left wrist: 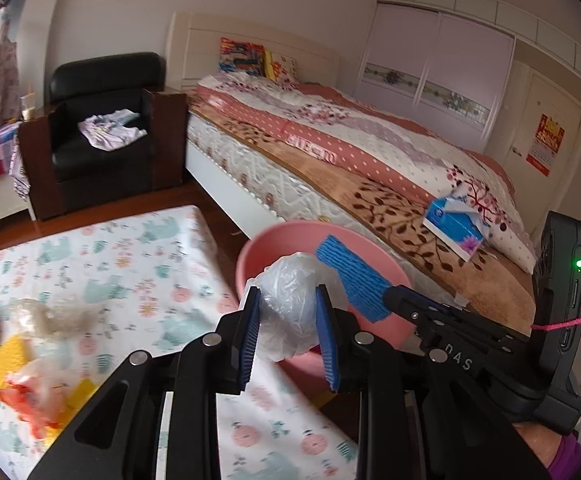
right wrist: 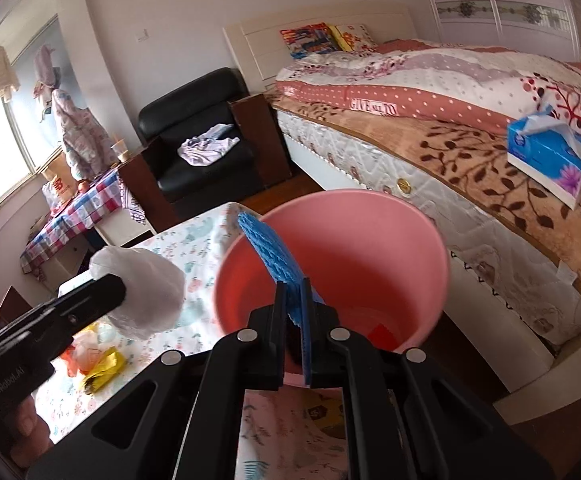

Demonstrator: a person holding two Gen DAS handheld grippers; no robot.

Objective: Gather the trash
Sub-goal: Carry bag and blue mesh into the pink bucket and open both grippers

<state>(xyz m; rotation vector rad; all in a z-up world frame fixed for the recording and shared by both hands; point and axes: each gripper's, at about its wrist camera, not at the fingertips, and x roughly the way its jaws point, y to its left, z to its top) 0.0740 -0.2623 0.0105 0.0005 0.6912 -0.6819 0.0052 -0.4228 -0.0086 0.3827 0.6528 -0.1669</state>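
My left gripper (left wrist: 288, 326) is shut on a crumpled clear plastic bag (left wrist: 290, 300) and holds it just in front of the pink bin (left wrist: 250, 256). It also shows in the right wrist view (right wrist: 142, 292). My right gripper (right wrist: 294, 312) is shut on a blue ribbed cloth (right wrist: 270, 248), held over the open pink bin (right wrist: 430, 240); the cloth shows in the left wrist view (left wrist: 350, 280). More trash lies on the patterned table (left wrist: 130, 264): a clear wrap (left wrist: 50, 316), yellow and orange pieces (left wrist: 30, 392).
A bed (left wrist: 330, 140) with a blue tissue box (left wrist: 456, 228) runs along the right. A black armchair (left wrist: 102, 120) stands behind the table. A red item (right wrist: 382, 336) lies inside the bin. Yellow and orange wrappers (right wrist: 94, 364) sit on the table.
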